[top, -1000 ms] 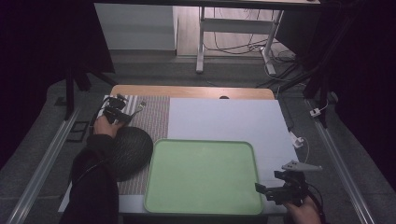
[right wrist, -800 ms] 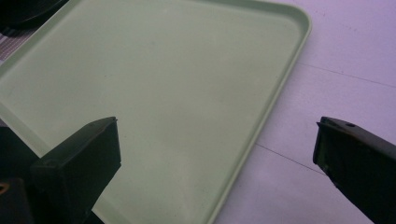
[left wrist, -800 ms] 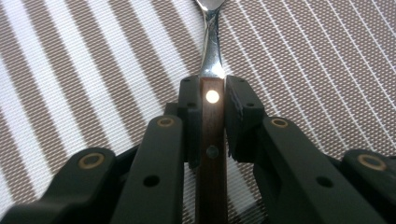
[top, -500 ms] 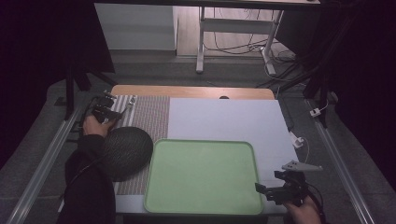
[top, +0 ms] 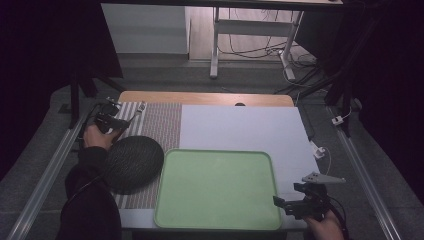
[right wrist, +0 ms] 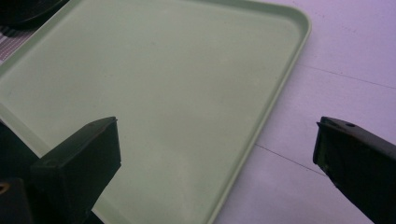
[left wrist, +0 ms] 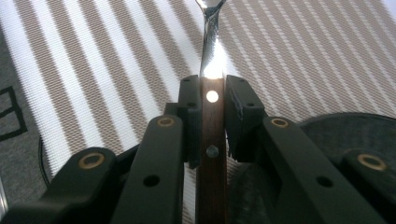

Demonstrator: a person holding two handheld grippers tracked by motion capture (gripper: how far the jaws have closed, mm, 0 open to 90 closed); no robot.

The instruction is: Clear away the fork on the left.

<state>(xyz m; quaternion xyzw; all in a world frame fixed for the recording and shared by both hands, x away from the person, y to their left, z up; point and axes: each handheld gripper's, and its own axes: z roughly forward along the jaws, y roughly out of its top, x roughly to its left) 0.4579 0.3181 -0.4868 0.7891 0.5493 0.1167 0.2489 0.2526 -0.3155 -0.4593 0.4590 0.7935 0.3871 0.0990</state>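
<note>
The wooden-handled utensil [left wrist: 212, 140] sat clamped between my left gripper's [left wrist: 212, 100] pads, its long axis running straight out along the jaws, the brown riveted handle passing back between them and the shiny metal neck [left wrist: 210, 42] reaching forward over the striped placemat [left wrist: 93, 70]. Its working end ran off the top of my left gripper view, so I could not tell spoon from fork. In the high view my left gripper [top: 111, 121] held it above the far left part of that mat, just beyond the dark round plate [top: 132, 162]. The green tray [top: 217, 187] lay to the right of the plate, so I judged the utensil would have to swing across toward it. My right gripper [top: 295, 202] waited at the tray's near right corner, jaws spread wide around nothing, the tray's rim [right wrist: 280, 93] between them.
</note>
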